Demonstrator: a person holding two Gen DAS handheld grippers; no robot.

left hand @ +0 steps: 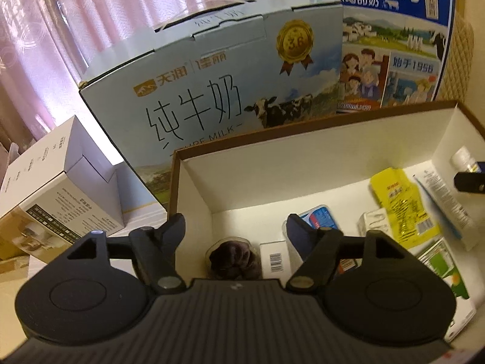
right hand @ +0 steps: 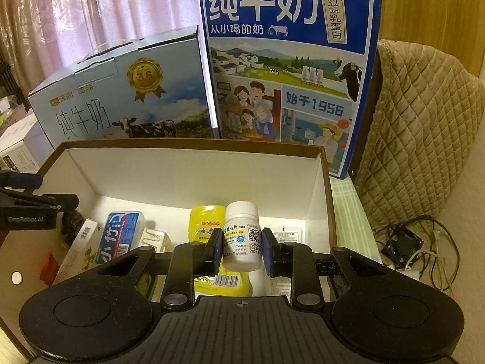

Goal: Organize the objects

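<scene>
A brown-rimmed white cardboard box (right hand: 194, 176) holds several small items. My right gripper (right hand: 241, 250) is shut on a white pill bottle (right hand: 241, 236) and holds it upright above the box, over a yellow sachet (right hand: 206, 221). The bottle (left hand: 463, 159) also shows at the right edge of the left wrist view. My left gripper (left hand: 236, 227) is open and empty over the box's left end (left hand: 242, 176), above a dark round lidded item (left hand: 232, 259). The box also holds a blue-and-white packet (right hand: 124, 233), a yellow sachet (left hand: 400, 206), a white tube (left hand: 442, 203) and a green-and-white box (left hand: 445, 270).
Two milk cartons stand behind the box: a pale blue one (left hand: 212, 91) and a tall dark blue one (right hand: 288, 60). A white appliance box (left hand: 57, 188) lies at the left. A quilted chair cover (right hand: 424, 127) and loose cables (right hand: 418, 248) are at the right. Pink curtains hang behind.
</scene>
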